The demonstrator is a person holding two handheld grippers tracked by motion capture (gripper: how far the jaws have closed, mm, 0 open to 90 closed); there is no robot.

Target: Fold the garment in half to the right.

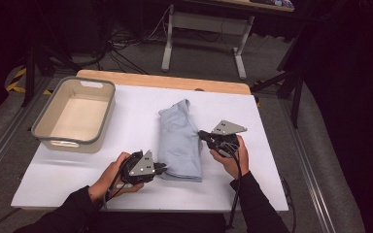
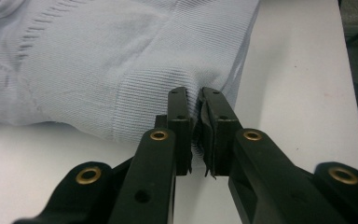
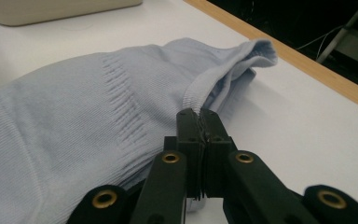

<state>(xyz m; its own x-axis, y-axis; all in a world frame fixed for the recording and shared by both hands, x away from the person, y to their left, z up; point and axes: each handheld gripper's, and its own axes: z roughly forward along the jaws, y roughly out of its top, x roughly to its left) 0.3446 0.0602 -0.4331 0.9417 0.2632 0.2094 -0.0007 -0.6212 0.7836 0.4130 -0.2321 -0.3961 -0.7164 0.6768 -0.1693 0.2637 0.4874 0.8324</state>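
Two grips are on the folded pale blue garment [image 1: 179, 141], which lies mid-table on the white sheet, right of the beige tub [image 1: 73, 115] at the far left. I read this as the pick-up step: both edges are pinched and the lift into the tub comes next, in my judgement.

In the left gripper view my left gripper [image 2: 195, 135] has its jaws nearly together with a fold of the knit's near corner trapped between the pads. In the right gripper view my right gripper [image 3: 200, 154] is clamped narrow on the ribbed hem at the garment's right edge.

From the high view, my left gripper [image 1: 159, 167] comes in level from the left at the garment's near-left corner, the hand wrapped around its body. My right gripper [image 1: 205, 136] points left and slightly down at the right edge, farther from me, wrist cocked.

What I need next is an even raise with both hands so the fold holds, then a carry left and far over the tub rim.
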